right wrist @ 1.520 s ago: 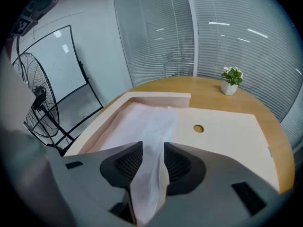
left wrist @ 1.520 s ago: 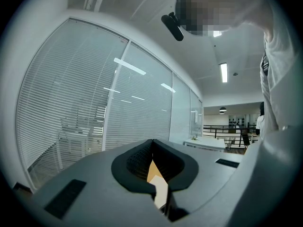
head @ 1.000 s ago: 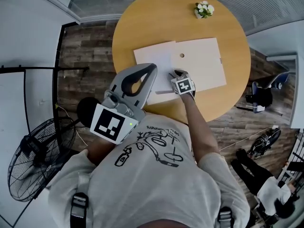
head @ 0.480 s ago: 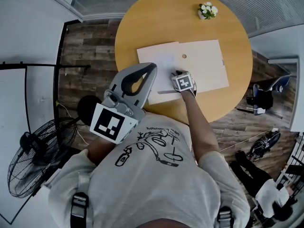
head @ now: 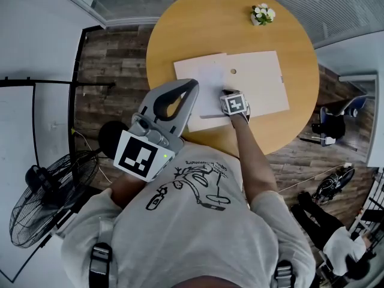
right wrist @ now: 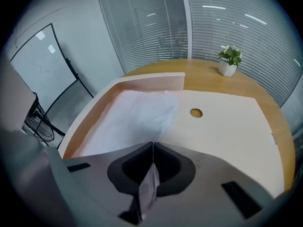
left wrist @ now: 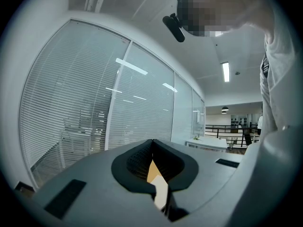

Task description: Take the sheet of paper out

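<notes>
White paper (right wrist: 137,115), seemingly thin, in just-closed right gripper (right wrist: 152,144)

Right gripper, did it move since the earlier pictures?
Yes, only a little: the right gripper edged toward the round hole in the folder. Its jaws have just been closing and now pinch the paper sheet.

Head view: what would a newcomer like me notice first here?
A round wooden table fills the middle, with an open flat folder on it. The right gripper, whose jaws have just been closing, pinches the white sheet of paper lying in the folder. A small potted plant stands at the far edge.
</notes>
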`<state>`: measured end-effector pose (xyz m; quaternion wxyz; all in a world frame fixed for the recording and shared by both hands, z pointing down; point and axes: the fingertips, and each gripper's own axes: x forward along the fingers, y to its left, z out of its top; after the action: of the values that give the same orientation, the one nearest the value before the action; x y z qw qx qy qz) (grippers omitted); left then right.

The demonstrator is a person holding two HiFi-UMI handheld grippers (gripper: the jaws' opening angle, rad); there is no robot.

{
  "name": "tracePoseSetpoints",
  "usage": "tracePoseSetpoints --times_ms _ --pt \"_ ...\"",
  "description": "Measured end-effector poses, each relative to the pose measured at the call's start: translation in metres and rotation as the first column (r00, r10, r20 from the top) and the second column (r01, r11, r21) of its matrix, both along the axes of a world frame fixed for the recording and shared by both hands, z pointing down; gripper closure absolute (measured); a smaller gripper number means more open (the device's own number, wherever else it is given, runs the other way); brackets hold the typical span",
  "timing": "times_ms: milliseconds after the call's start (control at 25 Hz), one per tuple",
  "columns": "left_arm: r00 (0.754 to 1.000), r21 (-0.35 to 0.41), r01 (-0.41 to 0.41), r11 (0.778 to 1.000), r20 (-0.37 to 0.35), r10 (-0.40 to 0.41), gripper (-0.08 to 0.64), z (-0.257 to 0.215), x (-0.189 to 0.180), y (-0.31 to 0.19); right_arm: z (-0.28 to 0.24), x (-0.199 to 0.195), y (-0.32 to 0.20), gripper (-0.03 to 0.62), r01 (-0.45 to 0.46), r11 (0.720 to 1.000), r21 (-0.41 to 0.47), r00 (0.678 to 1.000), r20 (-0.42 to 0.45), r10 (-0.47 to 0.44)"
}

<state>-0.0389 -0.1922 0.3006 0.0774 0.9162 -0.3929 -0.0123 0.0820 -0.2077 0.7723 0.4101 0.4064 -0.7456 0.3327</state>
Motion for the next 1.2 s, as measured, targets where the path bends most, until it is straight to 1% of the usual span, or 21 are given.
tracePoseSetpoints --times_ms 600,920,1200 --pt "1.000 0.012 -0.015 1.000 -0.014 0.016 0.538 -0.005 0.004 0.012 -0.025 0.017 -0.002 0.581 -0.081 0.995 0.066 0.996 0.042 0.079" --pt "1.000 0.016 -0.022 1.000 -0.020 0.022 0.538 -0.007 0.007 0.015 -0.042 0.032 -0.002 0.582 -0.149 0.984 0.100 0.987 0.080 0.141" --pt "0.999 0.016 -0.029 0.999 -0.026 0.030 0.538 -0.008 0.010 0.017 -0.059 0.040 -0.002 0.583 -0.178 0.974 0.138 0.981 0.099 0.165"
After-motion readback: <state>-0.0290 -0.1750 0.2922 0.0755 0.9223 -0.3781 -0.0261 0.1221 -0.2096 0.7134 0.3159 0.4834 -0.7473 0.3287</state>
